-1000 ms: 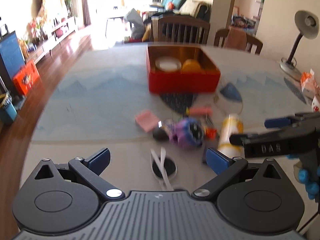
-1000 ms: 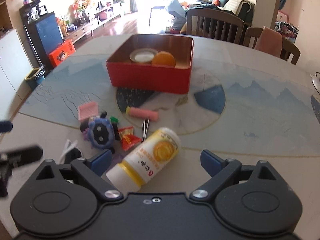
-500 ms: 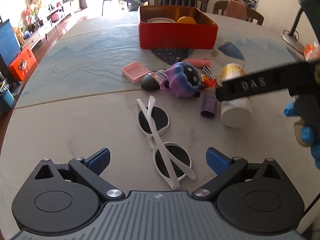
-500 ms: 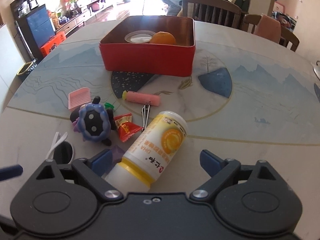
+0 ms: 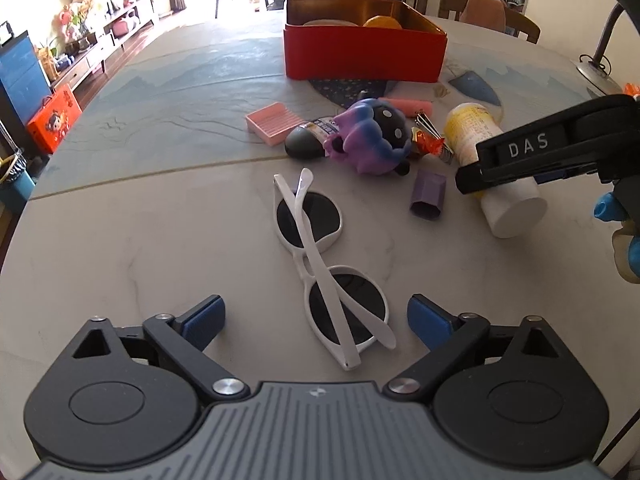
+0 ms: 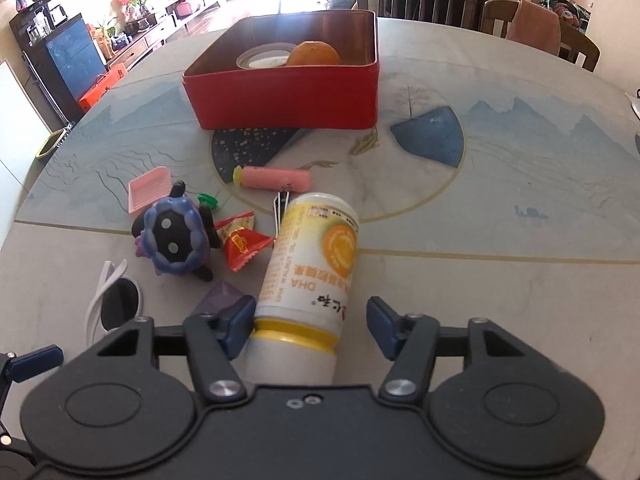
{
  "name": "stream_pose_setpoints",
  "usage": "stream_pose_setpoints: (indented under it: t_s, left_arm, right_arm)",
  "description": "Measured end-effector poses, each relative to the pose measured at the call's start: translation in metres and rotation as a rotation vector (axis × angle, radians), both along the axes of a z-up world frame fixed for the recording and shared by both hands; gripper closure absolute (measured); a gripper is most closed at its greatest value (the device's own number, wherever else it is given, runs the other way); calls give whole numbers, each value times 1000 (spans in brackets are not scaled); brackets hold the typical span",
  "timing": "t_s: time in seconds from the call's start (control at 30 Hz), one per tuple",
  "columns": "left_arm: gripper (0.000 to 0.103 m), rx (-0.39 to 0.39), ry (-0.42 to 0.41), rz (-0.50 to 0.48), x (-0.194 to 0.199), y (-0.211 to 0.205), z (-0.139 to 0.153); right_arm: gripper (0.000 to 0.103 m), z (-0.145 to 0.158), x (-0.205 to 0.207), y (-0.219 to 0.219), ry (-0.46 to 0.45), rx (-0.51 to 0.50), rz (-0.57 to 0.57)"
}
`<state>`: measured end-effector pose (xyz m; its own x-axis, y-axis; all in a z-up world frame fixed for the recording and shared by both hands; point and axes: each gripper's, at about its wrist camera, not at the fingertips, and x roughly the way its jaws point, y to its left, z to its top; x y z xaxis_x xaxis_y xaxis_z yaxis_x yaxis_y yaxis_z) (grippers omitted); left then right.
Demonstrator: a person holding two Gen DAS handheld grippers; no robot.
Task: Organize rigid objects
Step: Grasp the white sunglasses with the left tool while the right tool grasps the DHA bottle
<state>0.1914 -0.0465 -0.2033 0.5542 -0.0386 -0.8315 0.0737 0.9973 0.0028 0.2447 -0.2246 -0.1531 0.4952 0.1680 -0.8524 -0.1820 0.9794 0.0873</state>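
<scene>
Bottle: your yellow-and-white supplement bottle (image 6: 310, 268) lies on its side on the counter (image 6: 480, 300), cap end toward you, base pointing at the red tin (image 6: 288, 96).
Done so far: by the look of it, little; only an orange (image 6: 314, 54) and a round white lid (image 6: 264, 58) sit inside the tin.
Left to do: your judgement call, but most of the clutter is out on the counter, including white sunglasses (image 5: 320, 256), a purple plush toy (image 5: 370, 140), a pink tray (image 5: 274, 122), a pink tube (image 6: 276, 178), a red candy wrapper (image 6: 244, 242) and a small purple box (image 5: 428, 194).
Right hand-held gripper (image 6: 312, 326): its jaws are closing with the bottle's neck between them; one blue pad is at the yellow band, the other is apart from it, so nothing is pinched yet.
Left hand-held gripper (image 5: 316, 318): spread wide but starting to close, holding nothing; the nearer lens of the sunglasses lies between your pads, untouched.
Relative position: the bottle runs straight out from your right hand-held gripper, just beside the purple box; the sunglasses stretch away from your left one toward the plush toy.
Likely step: you appear to be taking one item in each hand for the tin.
</scene>
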Motion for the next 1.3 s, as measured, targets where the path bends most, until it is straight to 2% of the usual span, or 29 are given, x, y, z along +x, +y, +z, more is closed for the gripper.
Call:
stream_pose_setpoints:
  t_s: [0.03, 0.07, 0.13, 0.17, 0.23, 0.27, 0.4, 0.7, 0.9, 1.3]
  left_arm:
    - [9, -1, -6, -5, -1, -1, 0]
    - [16, -1, -13, -12, -2, -2, 1]
    - [35, -3, -26, -31, -4, -4, 4]
    - [39, -2, -29, -41, -5, -6, 5]
    - [58, -1, -33, -54, -7, -8, 7]
    - [60, -4, -33, -55, -7, -8, 8]
    - [61, -12, -22, -42, -5, -5, 10]
    - [61, -64, 5, 39, 4, 16, 16]
    - [61, -85, -21, 90, 7, 31, 28]
    - [61, -104, -106, 131, 25, 48, 63]
  right_arm:
    - [47, -1, 0, 0, 1, 0, 1]
    - [48, -1, 0, -1, 0, 0, 1]
    - [50, -1, 0, -1, -4, 2, 0]
    - [51, -1, 1, -2, -4, 4, 0]
    - [52, -1, 1, -3, -4, 10, -1]
    - [53, -1, 1, -3, -5, 12, -1]
    - [58, -1, 2, -3, -10, 13, 0]
    - [59, 9, -7, -7, -35, 30, 19]
    - [59, 26, -14, -7, -73, 39, 34]
    - [59, 63, -10, -4, -122, 38, 91]
